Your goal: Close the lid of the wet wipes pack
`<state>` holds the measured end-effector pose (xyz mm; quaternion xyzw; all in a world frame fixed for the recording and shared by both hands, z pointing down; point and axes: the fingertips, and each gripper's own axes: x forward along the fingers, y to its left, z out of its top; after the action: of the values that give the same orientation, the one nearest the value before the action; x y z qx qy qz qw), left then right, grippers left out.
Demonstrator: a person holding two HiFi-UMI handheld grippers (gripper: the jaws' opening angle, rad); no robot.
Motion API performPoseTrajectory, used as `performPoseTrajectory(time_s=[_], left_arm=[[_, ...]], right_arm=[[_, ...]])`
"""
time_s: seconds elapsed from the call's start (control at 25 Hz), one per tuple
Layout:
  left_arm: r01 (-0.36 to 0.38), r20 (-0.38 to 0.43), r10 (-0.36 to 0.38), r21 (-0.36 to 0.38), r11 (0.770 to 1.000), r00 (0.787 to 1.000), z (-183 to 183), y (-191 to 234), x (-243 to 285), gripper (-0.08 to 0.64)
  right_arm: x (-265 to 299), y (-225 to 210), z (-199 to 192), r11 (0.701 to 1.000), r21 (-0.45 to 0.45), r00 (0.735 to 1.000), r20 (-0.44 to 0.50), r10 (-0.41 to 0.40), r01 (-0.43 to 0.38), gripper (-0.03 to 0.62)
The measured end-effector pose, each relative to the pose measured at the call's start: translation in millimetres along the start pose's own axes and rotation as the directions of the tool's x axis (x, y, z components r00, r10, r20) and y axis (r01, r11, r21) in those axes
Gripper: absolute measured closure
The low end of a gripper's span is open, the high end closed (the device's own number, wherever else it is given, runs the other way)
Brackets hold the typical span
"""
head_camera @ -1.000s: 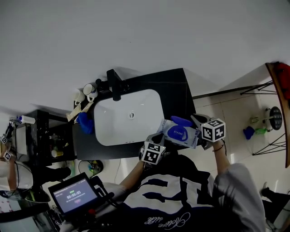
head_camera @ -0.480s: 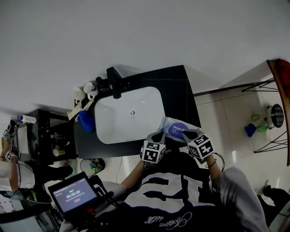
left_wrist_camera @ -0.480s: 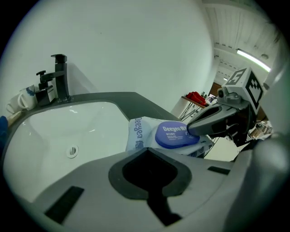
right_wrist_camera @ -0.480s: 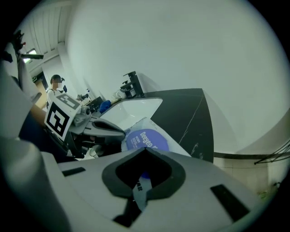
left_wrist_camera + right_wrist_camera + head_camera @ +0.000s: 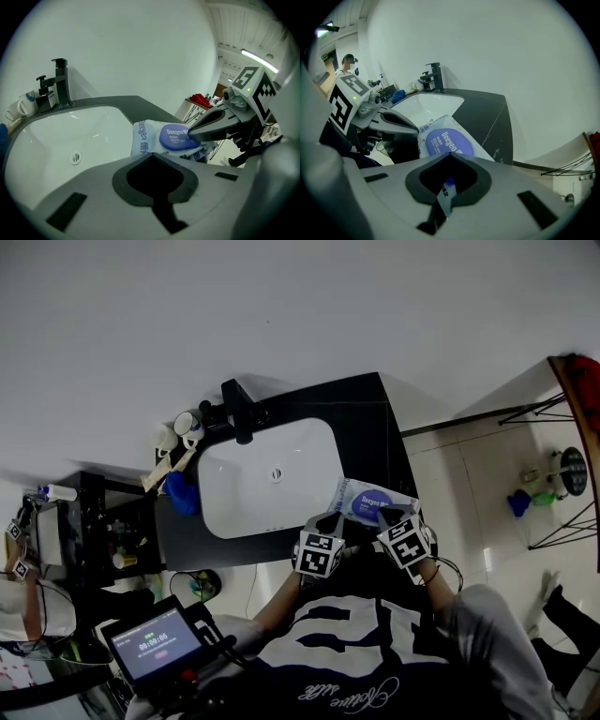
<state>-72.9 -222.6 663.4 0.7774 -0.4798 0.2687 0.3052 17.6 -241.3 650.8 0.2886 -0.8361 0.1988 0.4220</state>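
Blue lid (image 5: 177, 138), flipped up a second ago, now lies flat on the wet wipes pack (image 5: 361, 502), which has come down to the surface's (image 5: 375, 427) front right corner. My right hand-held gripper (image 5: 387, 517) pinches its edge; my left hand-held gripper (image 5: 330, 521) sits clenched, empty. Closing looks done.

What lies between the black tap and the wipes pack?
The white sink basin lies between the tap and the wipes pack, plain in the head view and also in the left gripper view.
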Motion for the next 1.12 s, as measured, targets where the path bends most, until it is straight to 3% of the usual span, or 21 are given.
performPoseTrajectory(time_s=[0.12, 0.28, 0.44, 0.52, 0.8, 0.96, 1.12], left_arm=[[-0.004, 0.027, 0.004, 0.004, 1.0, 1.0, 4.7, 4.8, -9.5, 0.558], [0.004, 0.098, -0.005, 0.005, 1.0, 0.995, 26.6, 10.8, -29.7, 0.558], [0.035, 0.216, -0.022, -0.057, 0.998, 0.976, 48.8, 18.9, -54.0, 0.558], [0.053, 0.277, -0.033, -0.063, 0.997, 0.96, 61.2, 19.2, -66.5, 0.558], [0.155, 0.431, -0.161, 0.05, 0.987, 0.888, 78.6, -8.7, -118.4, 0.558], [0.187, 0.479, -0.21, 0.097, 0.978, 0.852, 87.6, -19.7, -152.9, 0.558], [0.173, 0.49, -0.232, 0.164, 0.971, 0.84, 81.0, -37.3, -179.5, 0.558]], right_arm=[[-0.2, 1.5, 0.0, 1.0, 0.027, 1.0, 0.017, -0.016, 0.016, 0.597], [-13.5, 2.5, 11.8, 0.989, 0.14, 0.993, 0.095, -0.067, 0.054, 0.597], [-25.7, 11.5, 21.9, 0.965, 0.254, 0.974, 0.192, -0.117, 0.066, 0.597], [-34.9, 14.8, 25.4, 0.944, 0.324, 0.958, 0.247, -0.147, 0.061, 0.597], [-75.0, 44.0, 22.9, 0.854, 0.519, 0.869, 0.409, -0.279, 0.03, 0.597], [-107.8, 66.1, 36.1, 0.849, 0.524, 0.831, 0.439, -0.343, 0.073, 0.597], [-141.2, 90.4, 37.9, 0.846, 0.528, 0.803, 0.469, -0.369, 0.08, 0.597]])
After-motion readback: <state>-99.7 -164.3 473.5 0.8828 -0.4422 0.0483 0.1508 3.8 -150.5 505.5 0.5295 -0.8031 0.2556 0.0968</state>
